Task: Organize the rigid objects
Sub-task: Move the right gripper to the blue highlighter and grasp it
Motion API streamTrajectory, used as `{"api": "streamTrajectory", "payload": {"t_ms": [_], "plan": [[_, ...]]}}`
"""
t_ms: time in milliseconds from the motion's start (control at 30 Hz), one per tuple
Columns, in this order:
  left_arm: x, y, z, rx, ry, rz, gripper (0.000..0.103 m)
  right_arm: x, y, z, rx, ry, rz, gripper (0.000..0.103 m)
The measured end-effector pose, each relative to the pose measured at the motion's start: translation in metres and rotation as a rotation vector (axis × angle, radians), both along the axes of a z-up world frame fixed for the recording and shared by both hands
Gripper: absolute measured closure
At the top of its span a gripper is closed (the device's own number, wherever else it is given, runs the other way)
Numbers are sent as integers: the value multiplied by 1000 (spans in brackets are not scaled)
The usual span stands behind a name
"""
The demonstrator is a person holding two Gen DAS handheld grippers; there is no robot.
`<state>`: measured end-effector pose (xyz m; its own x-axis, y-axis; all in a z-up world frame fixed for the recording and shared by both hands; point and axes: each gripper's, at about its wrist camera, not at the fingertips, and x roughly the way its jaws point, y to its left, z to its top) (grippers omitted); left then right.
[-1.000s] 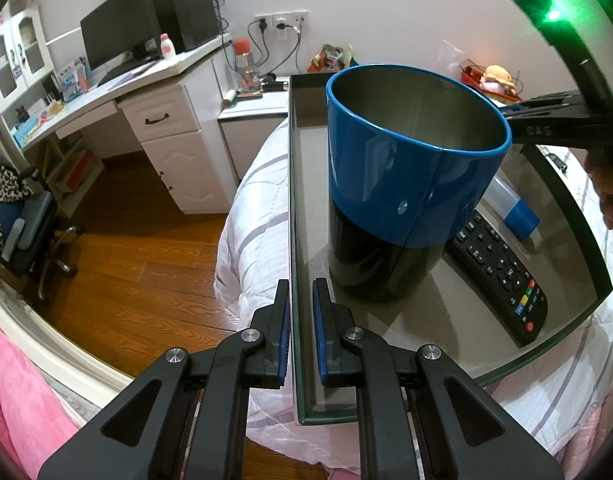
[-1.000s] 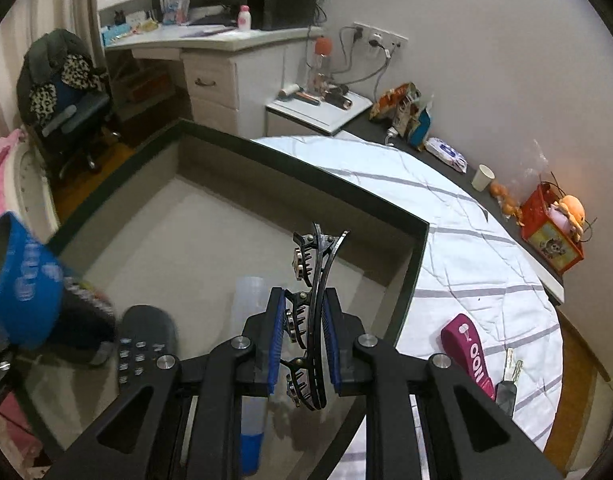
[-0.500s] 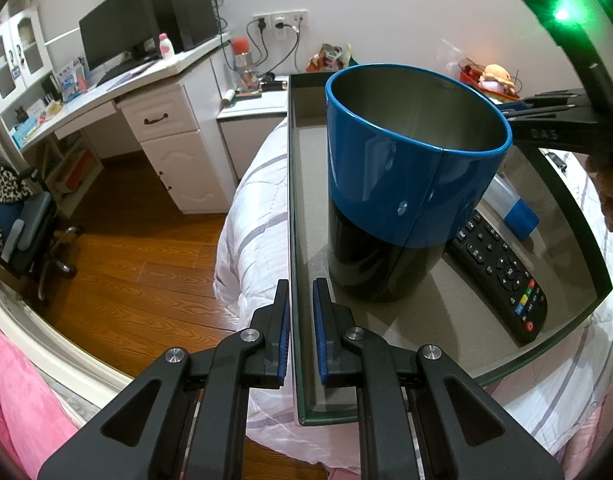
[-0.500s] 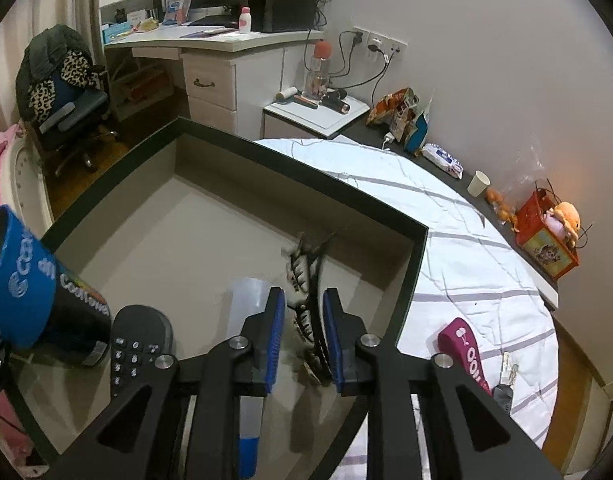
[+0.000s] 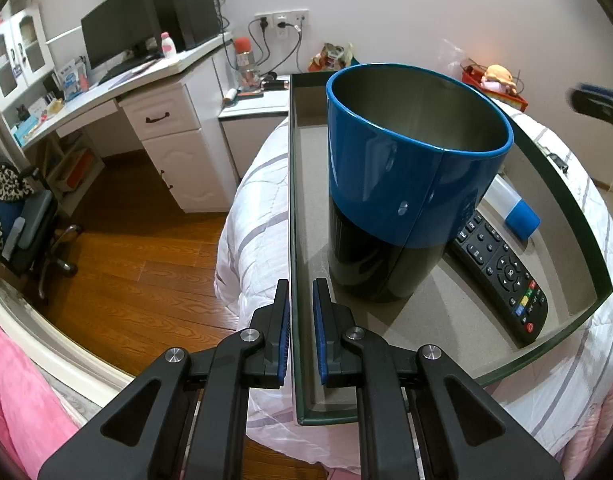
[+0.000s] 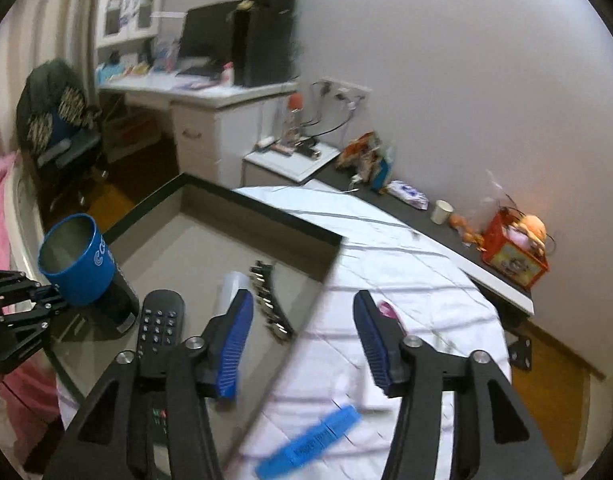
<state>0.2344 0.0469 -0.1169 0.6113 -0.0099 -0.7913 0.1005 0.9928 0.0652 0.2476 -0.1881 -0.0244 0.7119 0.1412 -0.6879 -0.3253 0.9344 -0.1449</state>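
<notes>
Left wrist view: left claw (image 5: 301, 320) clenched on the near wall of the tray (image 5: 292, 208), pads straddling the thin dark-green rim at lower centre. Tray: rigid, shallow, grey matte floor, sitting on the bed (image 5: 254, 216) with its striped white quilt. Blue-and-black cup (image 5: 406, 200) upright at frame centre, steel-lined, glossy outside. Probably light but slick; best pinched across the rim wall, not around the body. Black remote (image 5: 502, 276) flat at right, just beside the cup base. Hard plastic, rubbery keys, long thin slab; grip across the short width. Translucent tube with blue cap (image 5: 518, 216) lying beyond the remote, round, likely to roll. Right claw only a blurred dark shape at the upper right edge.

Right wrist view: heavy motion blur. Right claw (image 6: 302, 334) released, blue ribbed pads wide apart, nothing between them, hovering over the tray's right wall. Black toothed hair clip (image 6: 270, 304) lying on the tray floor at centre, just beside the tube. Stiff plastic, thin teeth, could snap; grip on the spine. Cup at left edge, remote lower left. Outside the tray on the quilt: a pink item (image 6: 388, 312) by the right pad, too blurred to name, and a flat blue comb-like piece (image 6: 310, 440) at bottom centre. Comb-like piece looks thin and stiff; hard to lift off soft bedding, edge pinch needed. Likely next candidates for the tray.
</notes>
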Motion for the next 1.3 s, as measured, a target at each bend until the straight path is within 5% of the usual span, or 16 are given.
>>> {"api": "streamTrajectory", "payload": {"t_ms": [167, 300, 567, 900, 1100, 1300], "plan": [[0, 0, 0, 2, 1, 0, 94, -21, -41, -5, 37, 4, -110, 41], [0, 0, 0, 1, 0, 0, 94, -31, -59, -42, 39, 81, -175, 40], [0, 0, 0, -4, 2, -1, 94, -35, -54, -94, 156, 205, -134, 40], [0, 1, -1, -2, 3, -1, 94, -31, -52, -115, 160, 252, -120, 40], [0, 1, 0, -2, 3, -1, 94, -37, -74, -110, 63, 219, -234, 40], [0, 1, 0, -1, 3, -1, 94, -29, -73, -104, 80, 209, -152, 40]]}}
